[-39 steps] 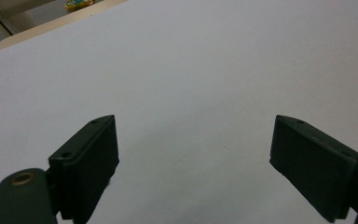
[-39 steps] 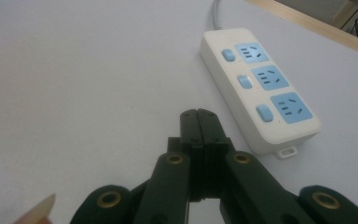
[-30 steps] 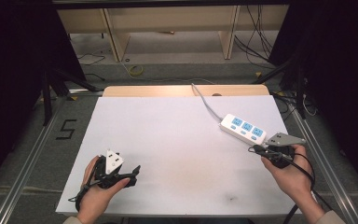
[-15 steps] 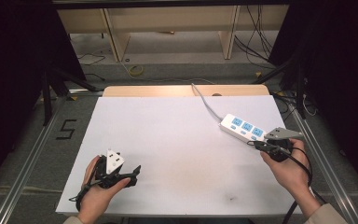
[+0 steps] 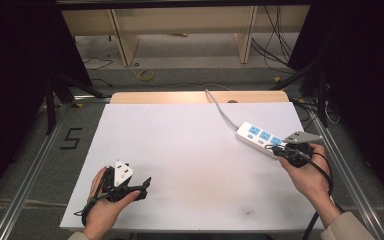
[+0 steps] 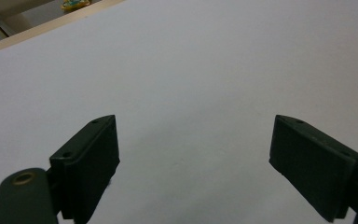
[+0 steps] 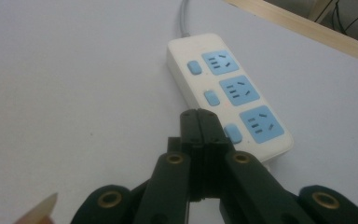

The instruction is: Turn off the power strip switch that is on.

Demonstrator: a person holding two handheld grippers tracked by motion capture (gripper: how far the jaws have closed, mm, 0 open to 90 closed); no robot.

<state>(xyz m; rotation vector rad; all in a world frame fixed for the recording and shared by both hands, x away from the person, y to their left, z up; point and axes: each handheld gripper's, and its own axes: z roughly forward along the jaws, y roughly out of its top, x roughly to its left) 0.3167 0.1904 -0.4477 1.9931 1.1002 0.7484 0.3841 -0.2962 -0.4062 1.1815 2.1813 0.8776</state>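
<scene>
A white power strip with three blue sockets lies at the table's right side, its grey cord running to the far edge. My right gripper is shut with nothing between its jaws, and its tips are at the strip's near end. In the right gripper view the shut right gripper sits just beside the nearest blue switch of the power strip. My left gripper rests open near the front left of the table. In the left gripper view the left gripper holds nothing, with bare white table between its jaws.
The white table top has a wooden strip along its far edge. Metal rails run along both sides. Behind the table stand wooden shelf legs with loose cables on the floor.
My right gripper has moved forward and left, bringing its shut tips up to the near end of the power strip. The left gripper has stayed put.
</scene>
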